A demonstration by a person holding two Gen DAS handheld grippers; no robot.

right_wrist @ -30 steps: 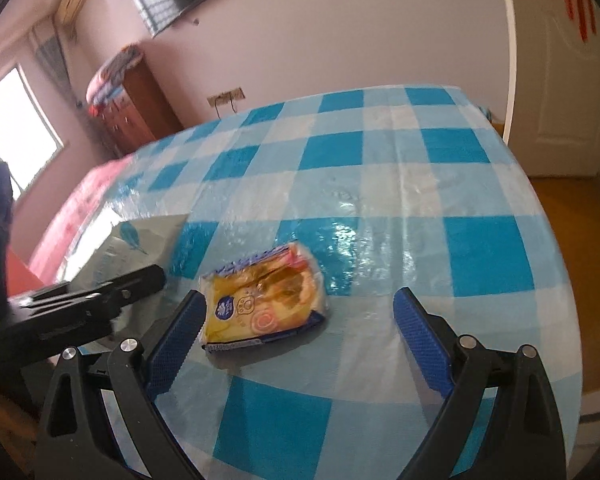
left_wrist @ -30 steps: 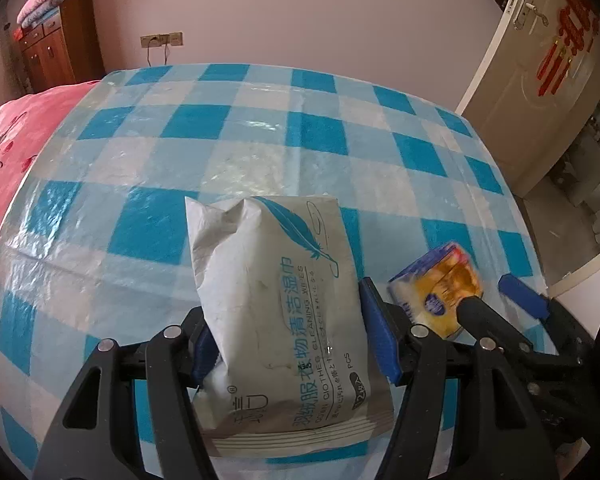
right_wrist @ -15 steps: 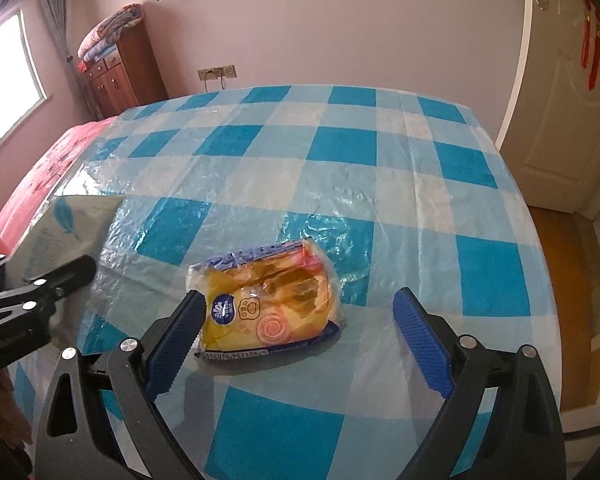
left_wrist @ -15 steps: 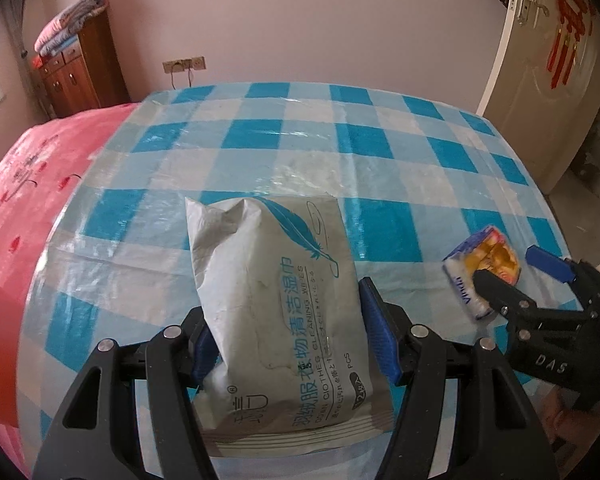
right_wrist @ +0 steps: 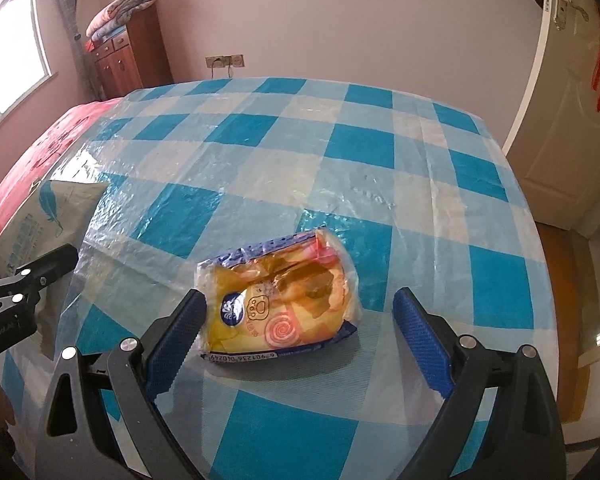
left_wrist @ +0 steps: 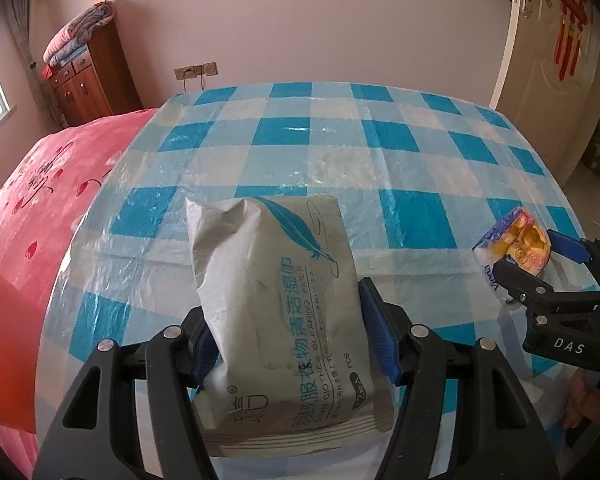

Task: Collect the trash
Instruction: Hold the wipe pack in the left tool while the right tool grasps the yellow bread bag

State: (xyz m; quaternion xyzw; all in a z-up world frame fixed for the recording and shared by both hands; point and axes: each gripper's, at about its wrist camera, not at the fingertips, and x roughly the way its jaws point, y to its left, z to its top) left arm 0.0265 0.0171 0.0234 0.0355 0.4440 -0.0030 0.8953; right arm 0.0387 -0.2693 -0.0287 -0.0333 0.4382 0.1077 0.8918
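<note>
Clamping a grey wet-wipes pack [left_wrist: 276, 312] printed "DOWN CLOTHES CLEANING WIPES", the left gripper [left_wrist: 288, 328] holds it above the checked tablecloth [left_wrist: 412, 216]; the right gripper [right_wrist: 300, 320], jaws closing, straddles a yellow tissue packet [right_wrist: 280, 300] lying there, left pad touching.

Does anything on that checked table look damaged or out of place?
Nothing is spilled. The yellow tissue pack is crumpled and lies askew on the checked tablecloth. The grey wet-wipes packet, clamped in the left gripper, looks creased and grubby.
</note>
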